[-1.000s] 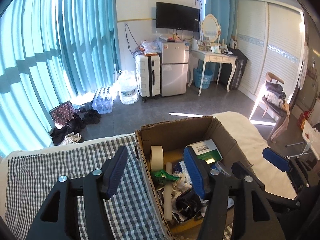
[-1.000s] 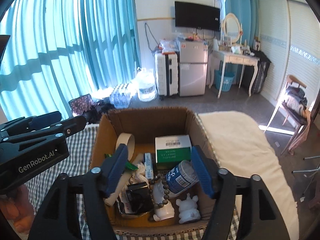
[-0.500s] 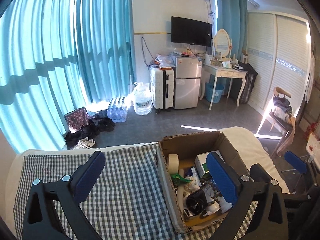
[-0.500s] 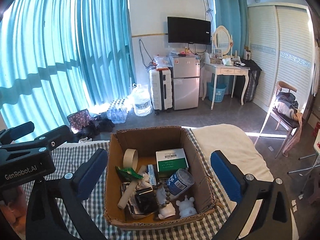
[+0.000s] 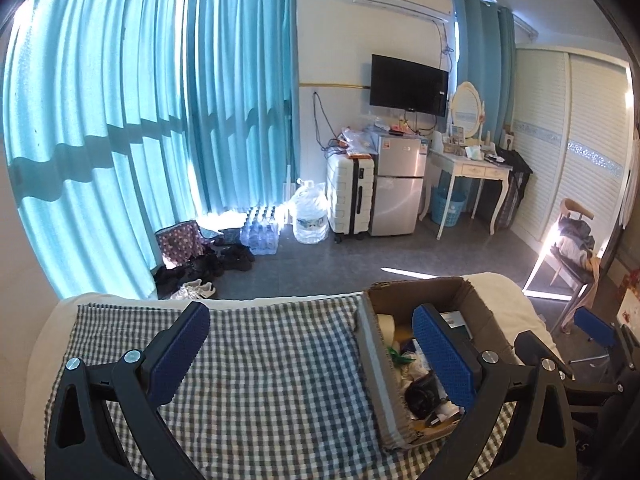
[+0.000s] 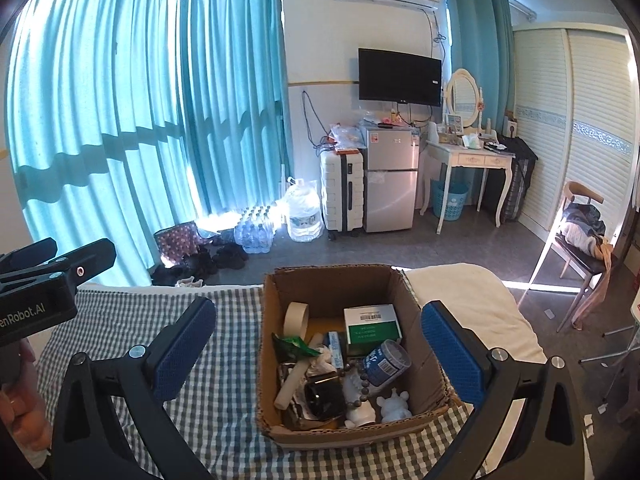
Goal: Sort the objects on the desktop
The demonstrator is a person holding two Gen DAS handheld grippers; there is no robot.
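An open cardboard box [image 6: 276, 304] stands on a checked cloth [image 6: 224, 396]. It holds a tape roll [image 6: 295, 316], a green and white carton [image 6: 372, 324], a blue can [image 6: 385, 361], a black jar [image 6: 324, 398], a white figurine [image 6: 394, 408] and several other small items. My right gripper [image 6: 318, 354] is open and empty, held above and in front of the box. My left gripper [image 5: 310, 354] is open and empty over the cloth, with the box [image 5: 370, 344] by its right finger.
The cloth covers a table with a cream cover [image 6: 472, 292] at the right. Beyond lie a grey floor, blue curtains [image 6: 140, 120], a suitcase [image 6: 342, 194], a small fridge [image 6: 390, 180], a dressing table [image 6: 468, 160] and a chair [image 6: 580, 236].
Both grippers have opened wide and pulled up and back from the box. The box now looks smaller and farther away in both views.
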